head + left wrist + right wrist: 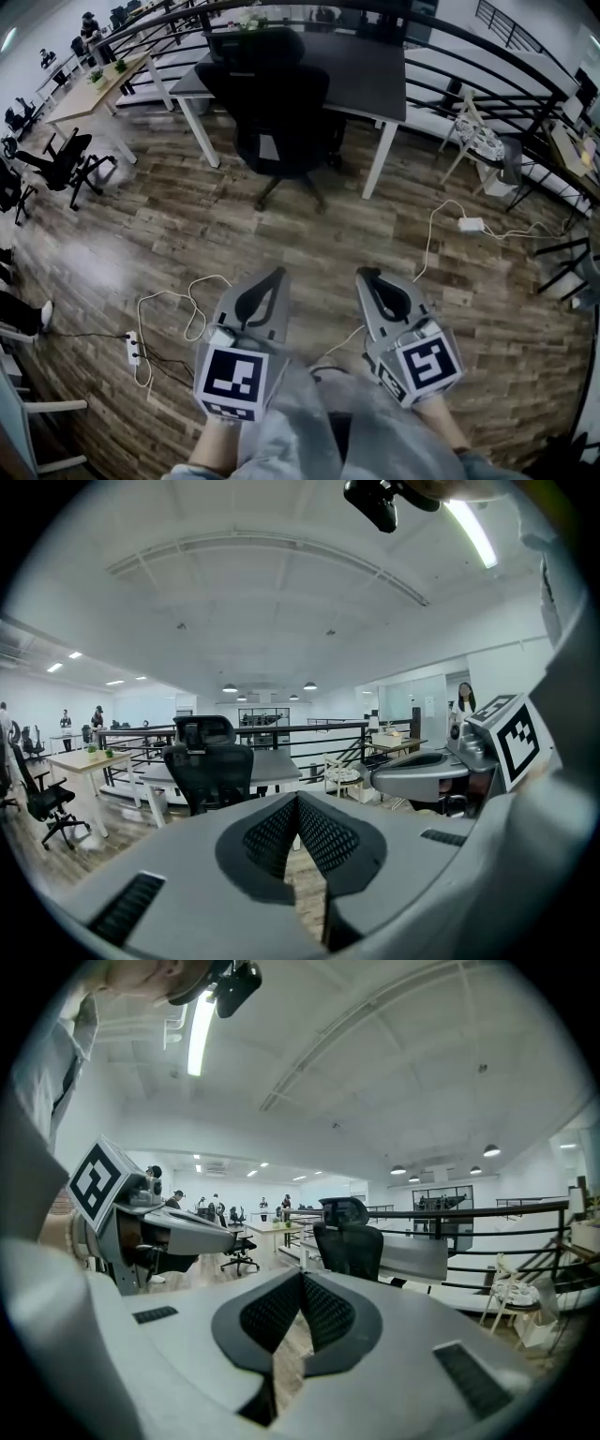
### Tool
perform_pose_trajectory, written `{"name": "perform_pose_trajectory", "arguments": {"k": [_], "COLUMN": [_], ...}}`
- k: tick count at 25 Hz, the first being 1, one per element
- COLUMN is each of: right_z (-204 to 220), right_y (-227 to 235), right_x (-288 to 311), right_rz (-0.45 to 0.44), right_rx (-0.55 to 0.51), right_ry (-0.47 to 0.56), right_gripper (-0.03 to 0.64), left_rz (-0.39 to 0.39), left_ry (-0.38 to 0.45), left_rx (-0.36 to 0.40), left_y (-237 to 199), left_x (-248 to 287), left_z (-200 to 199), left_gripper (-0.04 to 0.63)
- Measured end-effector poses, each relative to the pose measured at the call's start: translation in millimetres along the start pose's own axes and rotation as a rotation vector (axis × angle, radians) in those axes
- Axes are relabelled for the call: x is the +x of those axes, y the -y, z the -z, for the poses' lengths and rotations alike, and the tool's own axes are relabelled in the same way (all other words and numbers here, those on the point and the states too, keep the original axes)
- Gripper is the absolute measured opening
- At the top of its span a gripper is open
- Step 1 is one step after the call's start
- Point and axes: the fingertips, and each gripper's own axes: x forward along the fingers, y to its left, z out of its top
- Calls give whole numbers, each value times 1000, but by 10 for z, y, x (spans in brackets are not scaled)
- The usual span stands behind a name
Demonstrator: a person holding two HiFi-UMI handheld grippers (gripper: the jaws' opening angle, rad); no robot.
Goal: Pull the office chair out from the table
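Nearest, well short of the dark-topped, white-legged table (375,70): grey left gripper (276,274) and grey right gripper (364,274), side by side, pointing towards it. Both clenched tight on nothing, pads pressed together in each gripper view.

Likely trouble, nearest first:
- Snagging a foot on the white power strip (132,348) with its looped cord, lying far out from the table's left front corner.
- Snagging on the white plug block (471,224) with its trailing cord, out from the table's right front leg. Could also catch a castor once pulled back that way.
- No hold on anything until the jaws are opened. A thin pinch on mesh probably slips.
- Pulling from one side probably swivels the black mesh-backed office chair (272,103) instead of rolling it, knocking a table leg.

Tucked against the table's near edge, that office chair, back towards the grippers, not yet touched.

Count, near to far:
- Two grippers.
- Two corded white blocks.
- One office chair at the table.
- One table.
- One pale folding stand (478,141) off the table's right end.
- One second black swivel chair (66,164) well off the table's left.
- One light wooden desk (94,94) beyond the table's left end.
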Motion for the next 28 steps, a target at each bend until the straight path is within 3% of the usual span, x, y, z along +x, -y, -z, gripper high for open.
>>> {"name": "perform_pose_trajectory", "arguments": {"k": [13,28], "right_z": [177,-40], "right_y": [279,783], "right_x": [-34,877], "right_rz": [-4,57], "right_rx": [9,69], "right_ry": [-20,2], "right_gripper": [3,3], "left_rz": [-42,25], "left_ry": [-9,8], "left_rx": [-16,14], "left_y": [22,-651], "left_x": [193,1072], "left_z": [35,-231], "left_gripper": [-2,-2]}}
